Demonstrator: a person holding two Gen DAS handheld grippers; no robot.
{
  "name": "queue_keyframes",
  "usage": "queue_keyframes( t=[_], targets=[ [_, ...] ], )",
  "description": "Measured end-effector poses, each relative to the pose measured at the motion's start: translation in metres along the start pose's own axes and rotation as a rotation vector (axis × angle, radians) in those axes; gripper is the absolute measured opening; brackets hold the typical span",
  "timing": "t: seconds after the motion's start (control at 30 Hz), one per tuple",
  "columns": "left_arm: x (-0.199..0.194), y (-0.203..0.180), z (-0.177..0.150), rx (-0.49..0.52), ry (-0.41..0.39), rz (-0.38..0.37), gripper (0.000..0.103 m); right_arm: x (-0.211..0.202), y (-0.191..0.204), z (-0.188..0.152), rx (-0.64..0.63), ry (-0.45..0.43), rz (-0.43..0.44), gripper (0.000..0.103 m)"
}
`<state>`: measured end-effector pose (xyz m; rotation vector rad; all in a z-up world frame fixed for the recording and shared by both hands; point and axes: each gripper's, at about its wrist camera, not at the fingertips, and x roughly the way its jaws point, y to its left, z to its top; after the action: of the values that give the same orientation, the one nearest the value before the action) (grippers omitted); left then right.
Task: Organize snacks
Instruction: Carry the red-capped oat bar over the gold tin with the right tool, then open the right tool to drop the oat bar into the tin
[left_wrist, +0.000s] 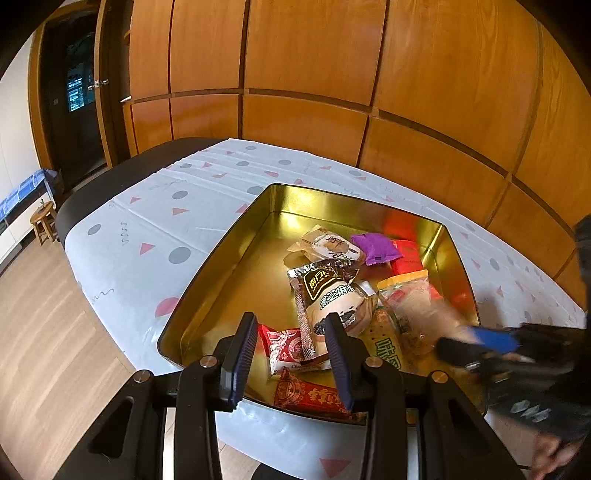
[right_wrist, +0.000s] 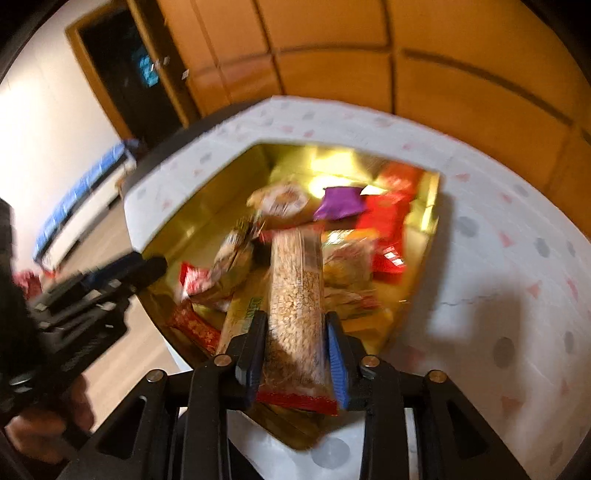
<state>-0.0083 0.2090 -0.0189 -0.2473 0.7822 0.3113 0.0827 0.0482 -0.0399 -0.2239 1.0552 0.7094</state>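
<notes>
A: Right gripper status?
B: Clamped on a long snack pack, lower centre of frame, over the gold tin.
A: Left gripper?
B: Jaws apart, holding nothing, hovering at the tin's near edge.

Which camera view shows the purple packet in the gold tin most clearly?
The left wrist view shows it best: the purple packet is sharp there, lying in the gold tin near the far wall, beside a red packet. The right wrist view shows the same packet unobstructed but blurred by motion.
</notes>
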Motion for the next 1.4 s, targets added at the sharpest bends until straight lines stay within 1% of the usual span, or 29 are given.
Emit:
queue_keyframes(
  t=[0.1,0.13,0.2,0.33,0.5,0.67,0.77,0.93,1.13,1.33,1.4],
  targets=[
    [0.001,0.000,-0.001,0.002,0.002,-0.005,0.038,0.018,0.006,-0.003,-0.014,0.028,-0.009,0.033],
    [0.002,0.000,-0.001,0.001,0.003,-0.008,0.038,0.018,0.008,-0.005,-0.015,0.033,-0.014,0.032],
    [0.002,-0.001,-0.001,0.002,0.003,-0.010,0.038,0.021,0.012,-0.007,-0.040,0.036,-0.034,0.021],
    [0.002,-0.002,-0.001,0.001,0.003,-0.014,0.038,0.024,0.012,-0.003,-0.067,0.035,-0.045,0.021],
    [0.000,-0.003,-0.001,0.008,0.002,-0.015,0.038,0.033,0.011,0.004,-0.099,0.032,-0.088,0.021],
    [-0.003,-0.007,-0.001,0.020,-0.004,-0.014,0.038,0.037,0.003,0.004,-0.066,0.038,-0.104,0.022],
    [-0.003,-0.008,-0.002,0.024,0.004,-0.015,0.038,0.032,0.001,0.001,-0.048,0.029,-0.094,0.022],
    [-0.005,-0.012,-0.003,0.035,0.004,-0.016,0.038,0.023,0.003,-0.005,-0.043,0.006,-0.102,0.022],
    [-0.006,-0.014,-0.004,0.043,0.002,-0.014,0.038,0.012,0.002,-0.012,-0.026,-0.026,-0.128,0.022],
    [-0.007,-0.017,-0.004,0.050,-0.002,-0.013,0.039,-0.010,-0.001,-0.017,0.000,-0.090,-0.150,0.022],
    [-0.010,-0.020,-0.005,0.055,-0.014,-0.008,0.039,-0.017,-0.002,-0.019,0.017,-0.113,-0.162,0.025]
  ],
)
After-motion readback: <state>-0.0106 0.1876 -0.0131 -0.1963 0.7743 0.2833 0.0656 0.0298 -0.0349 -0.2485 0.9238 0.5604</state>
